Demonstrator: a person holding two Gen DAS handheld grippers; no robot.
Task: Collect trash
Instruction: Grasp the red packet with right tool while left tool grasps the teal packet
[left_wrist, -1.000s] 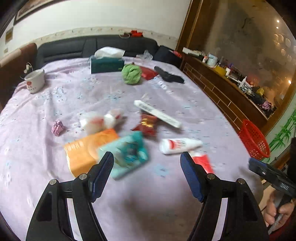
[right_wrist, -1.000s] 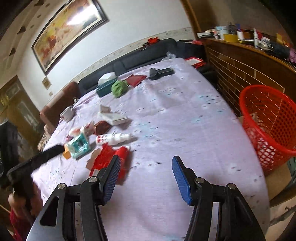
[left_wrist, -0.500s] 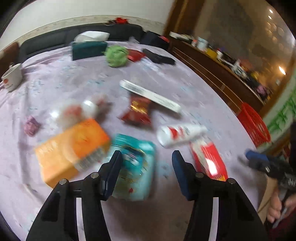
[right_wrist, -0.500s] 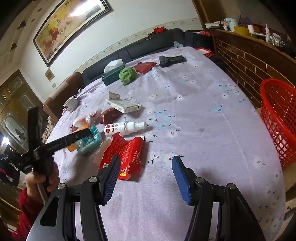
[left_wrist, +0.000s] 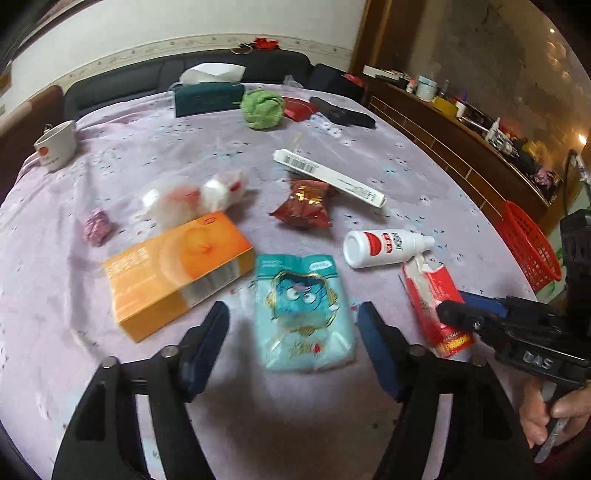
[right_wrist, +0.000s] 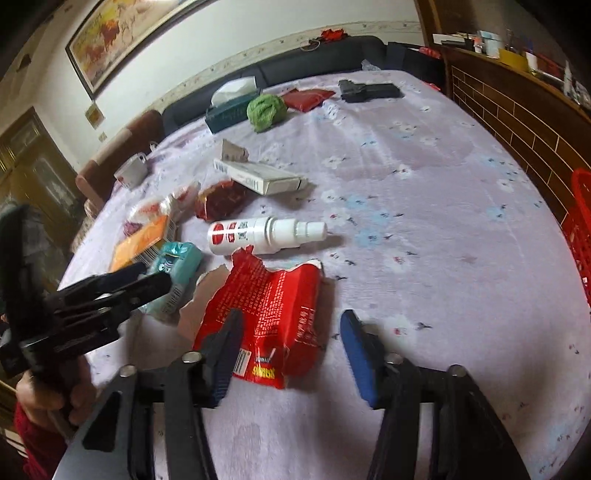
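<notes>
My left gripper (left_wrist: 293, 341) is open, its fingers on either side of a teal snack packet (left_wrist: 304, 312) lying on the lilac tablecloth. My right gripper (right_wrist: 290, 349) is open over the near end of a torn red wrapper (right_wrist: 271, 312); this wrapper also shows in the left wrist view (left_wrist: 434, 302). Beyond lie a white spray bottle (right_wrist: 264, 234), an orange box (left_wrist: 177, 271), a dark red foil packet (left_wrist: 304, 205), a long white carton (left_wrist: 328, 177) and a crumpled clear bag (left_wrist: 192, 195). A red basket (left_wrist: 532, 245) stands off the table's right edge.
Far side of the table: a white mug (left_wrist: 55, 146), a dark green tissue box (left_wrist: 208, 98), a green ball (left_wrist: 262, 109), a red pouch (left_wrist: 299, 109), a black case (left_wrist: 341, 114). A small pink wad (left_wrist: 96, 229) lies left. A wooden sideboard (right_wrist: 517, 110) runs along the right.
Both grippers have moved forward and lower towards the table. The left now straddles the teal packet, the right now reaches the torn red wrapper. Both stay open.
</notes>
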